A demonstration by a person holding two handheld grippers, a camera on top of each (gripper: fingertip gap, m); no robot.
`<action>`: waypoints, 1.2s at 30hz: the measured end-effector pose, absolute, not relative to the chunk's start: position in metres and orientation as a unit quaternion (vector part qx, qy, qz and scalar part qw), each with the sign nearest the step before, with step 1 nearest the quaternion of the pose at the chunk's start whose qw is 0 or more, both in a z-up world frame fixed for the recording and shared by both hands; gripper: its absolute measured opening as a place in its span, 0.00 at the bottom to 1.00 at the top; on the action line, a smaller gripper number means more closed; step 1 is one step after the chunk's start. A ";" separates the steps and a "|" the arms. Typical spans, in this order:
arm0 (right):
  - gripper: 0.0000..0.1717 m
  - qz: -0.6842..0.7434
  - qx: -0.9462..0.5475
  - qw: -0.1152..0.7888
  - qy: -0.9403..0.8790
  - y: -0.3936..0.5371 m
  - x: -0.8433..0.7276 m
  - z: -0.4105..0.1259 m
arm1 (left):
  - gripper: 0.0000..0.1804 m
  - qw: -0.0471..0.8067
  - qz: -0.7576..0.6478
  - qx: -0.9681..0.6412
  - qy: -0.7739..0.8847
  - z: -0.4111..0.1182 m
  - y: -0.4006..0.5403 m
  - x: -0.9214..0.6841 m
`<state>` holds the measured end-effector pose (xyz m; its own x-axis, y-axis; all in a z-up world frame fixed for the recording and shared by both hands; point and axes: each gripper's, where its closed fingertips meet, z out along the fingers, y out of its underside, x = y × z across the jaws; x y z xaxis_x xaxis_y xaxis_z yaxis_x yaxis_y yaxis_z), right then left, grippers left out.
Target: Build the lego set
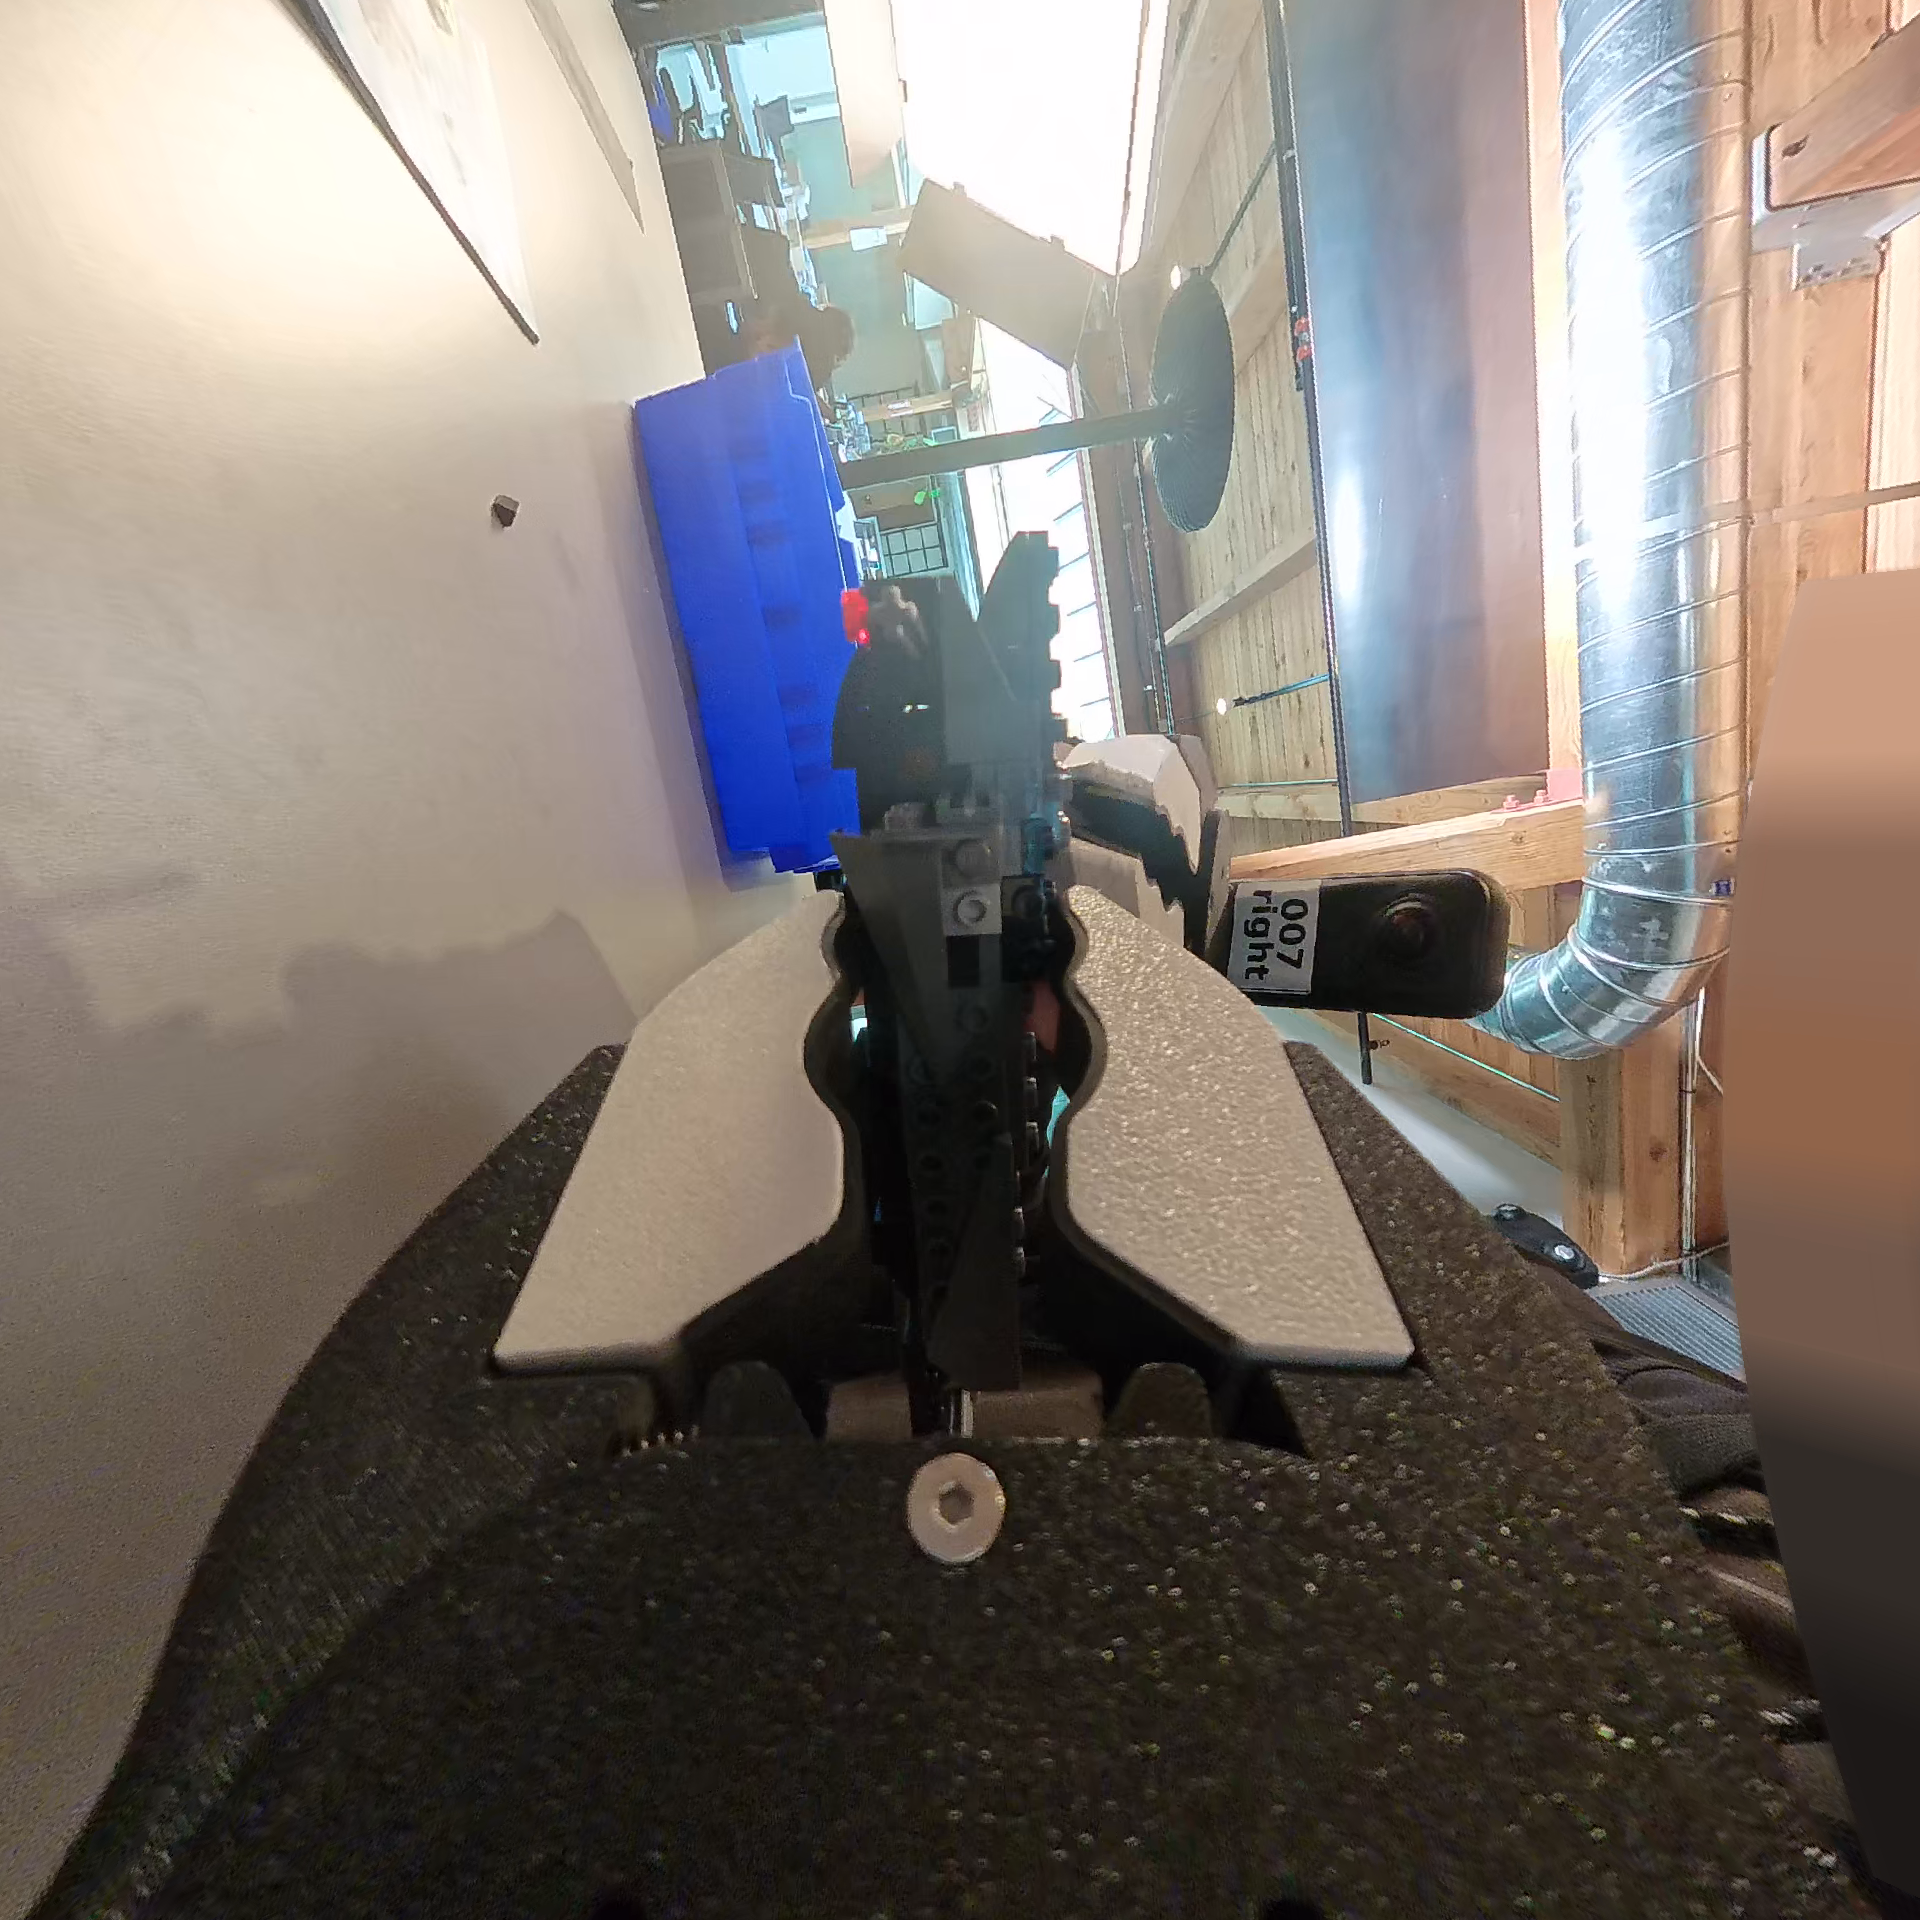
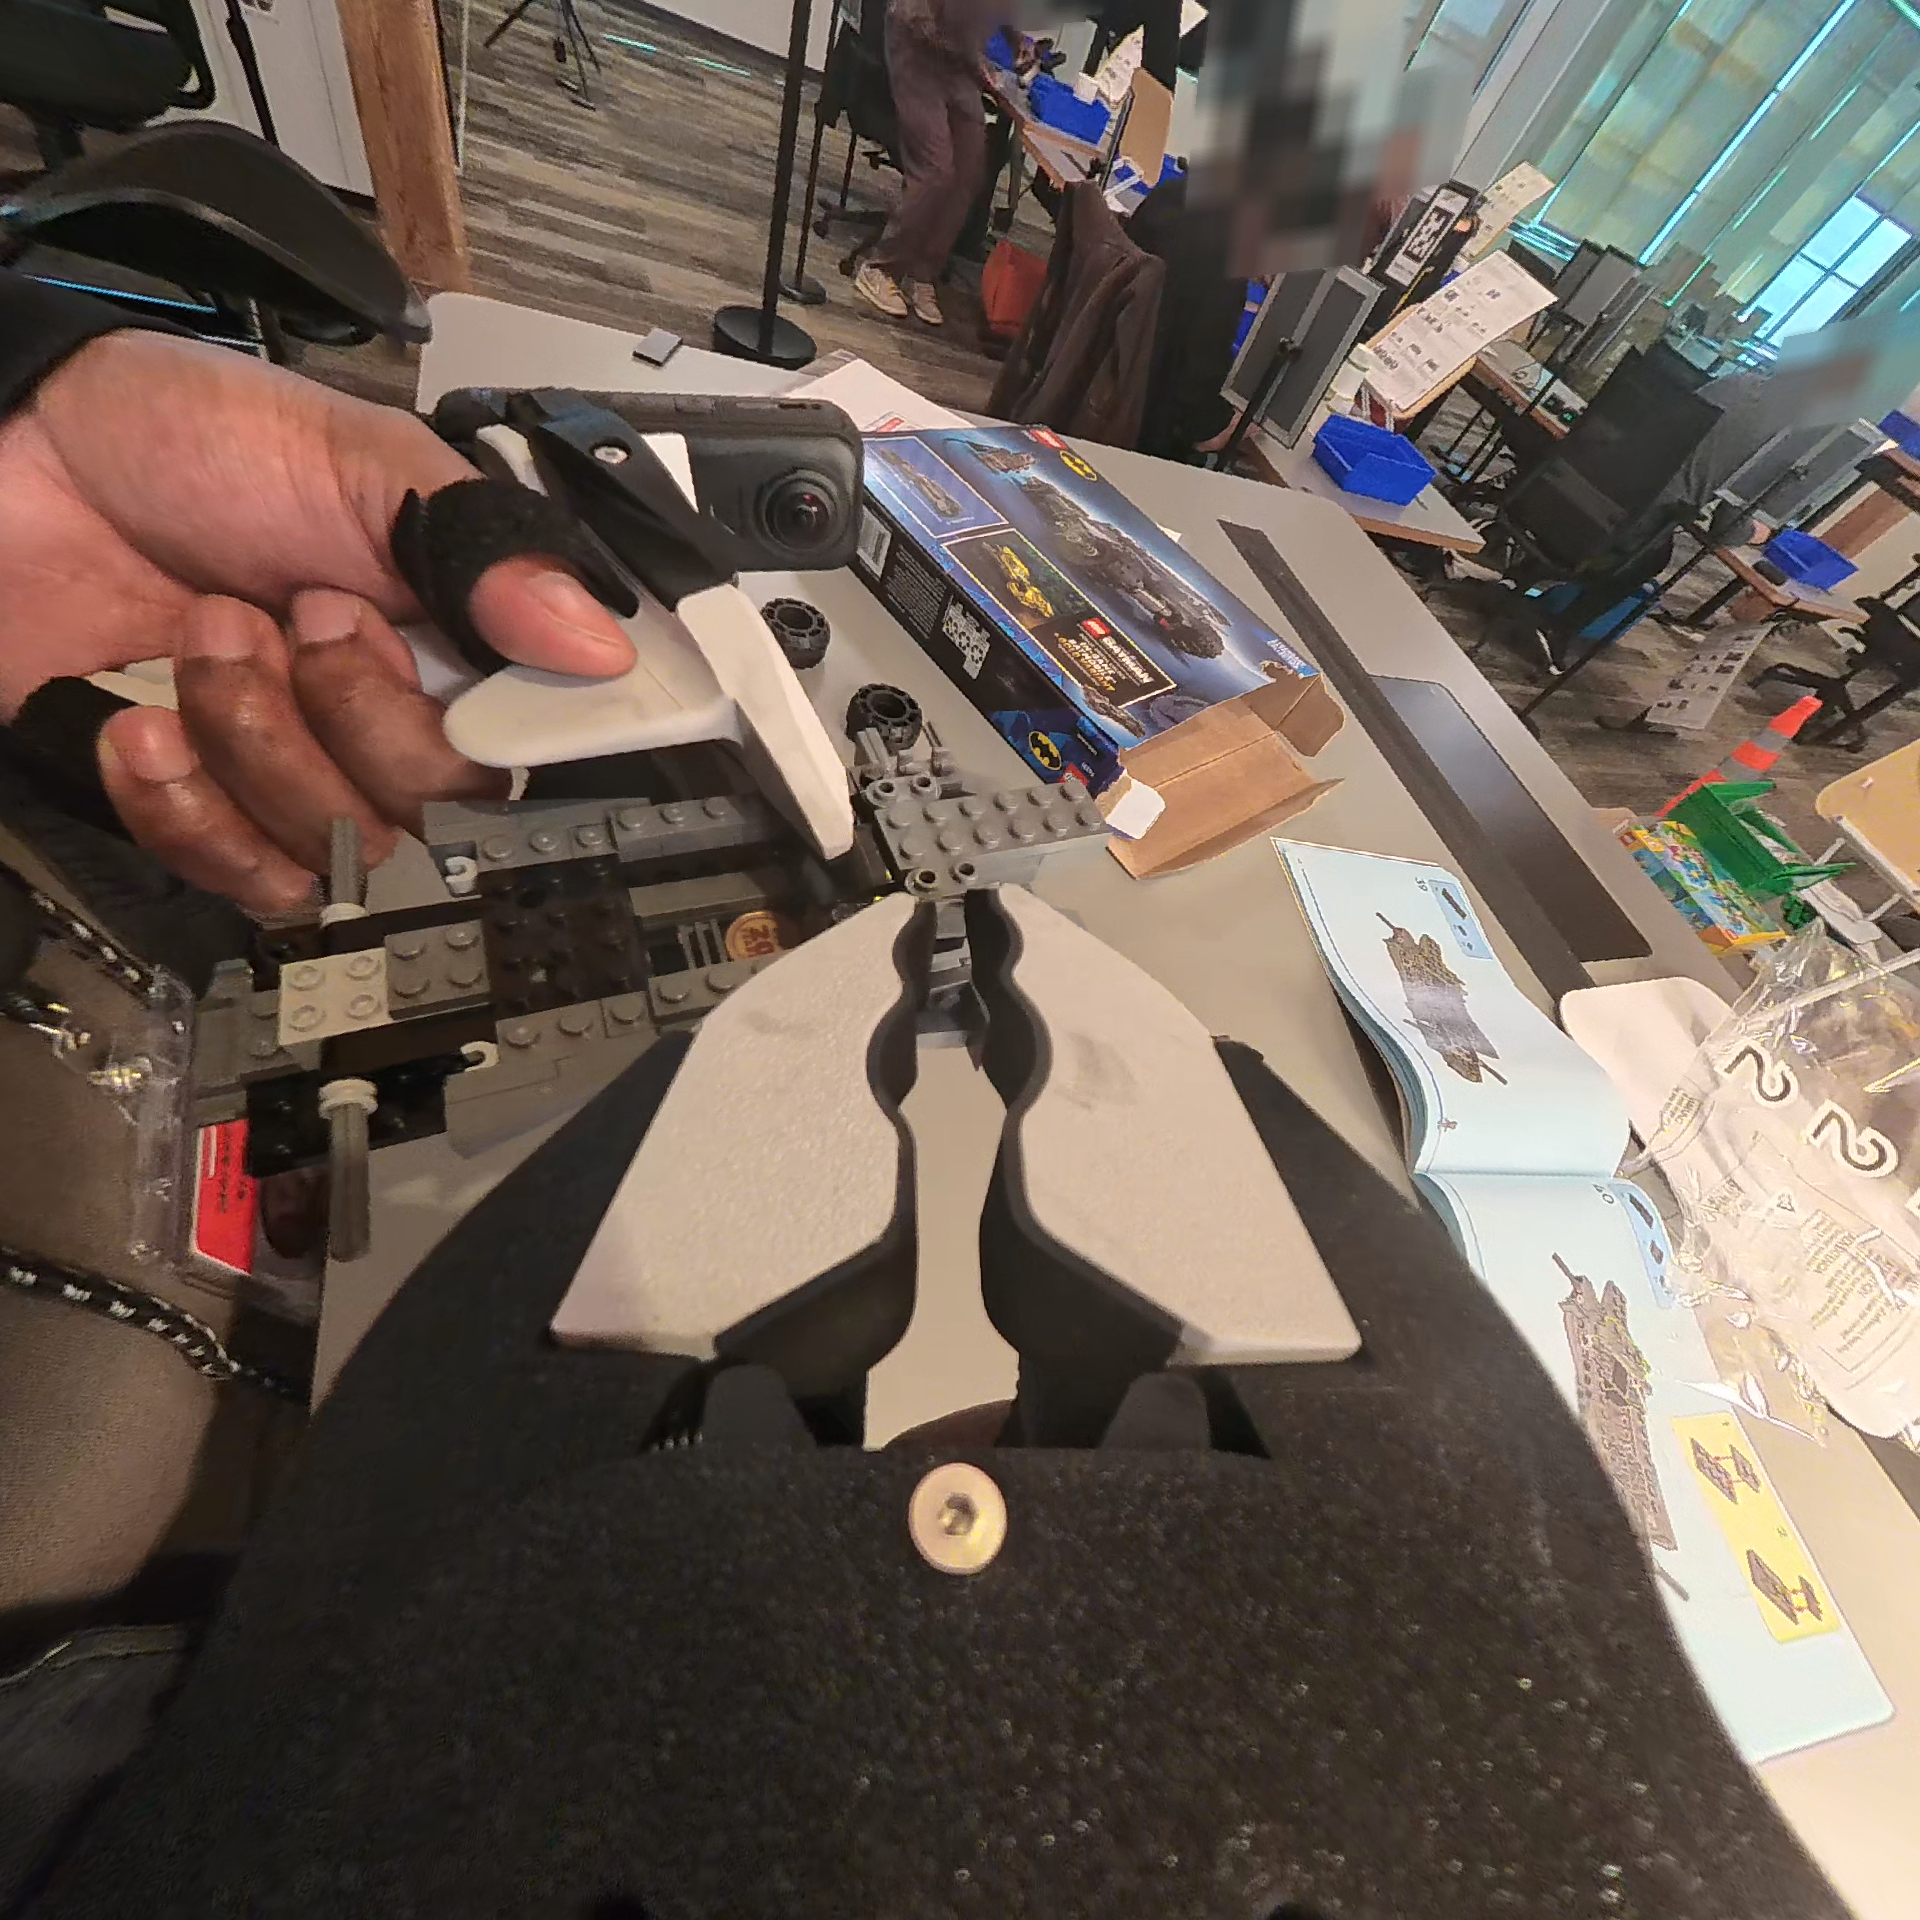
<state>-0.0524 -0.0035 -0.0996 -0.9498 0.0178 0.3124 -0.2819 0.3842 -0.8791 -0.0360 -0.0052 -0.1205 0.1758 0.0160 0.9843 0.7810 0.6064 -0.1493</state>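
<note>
- While you steady the dark brick-built model [image 2: 540,935] at centre left of the right wrist view, your left gripper [image 1: 956,935] has its pale fingers [image 1: 1164,1049] clamped on the model's body, the build running up the middle of the left wrist view.
- Your right gripper [image 2: 951,935] is nearly closed, its fingers [image 2: 1101,1029] pinching a small grey piece [image 2: 951,987] that hangs under the grey studded plate [image 2: 987,826] at the model's end, centre of frame.
- Your left hand [image 2: 208,582] wraps the other gripper's handle at upper left.
- Expect the model to be light and stiff, but brittle at its joints; studs may pop apart if twisted. Hold the broad body rather than thin projecting parts, I would judge.
- Beyond lie two black wheels [image 2: 795,629], a dark-blue toy box [image 2: 1039,582] and an open instruction booklet [image 2: 1475,1049] at right on the grey table [image 2: 1226,935].
- Clear plastic bags [image 2: 1787,1174] sit at far right.
</note>
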 end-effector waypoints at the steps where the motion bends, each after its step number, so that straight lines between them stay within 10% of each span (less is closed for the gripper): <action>1: 0.04 0.549 0.080 0.135 -0.821 -0.004 -0.052 -0.100 | 0.20 0.684 -0.281 -0.343 -0.579 -0.121 -0.005 -0.036; 36: 0.05 0.558 0.072 0.093 -0.821 -0.009 -0.056 -0.109 | 0.19 0.660 -0.290 -0.331 -0.608 -0.132 -0.012 -0.043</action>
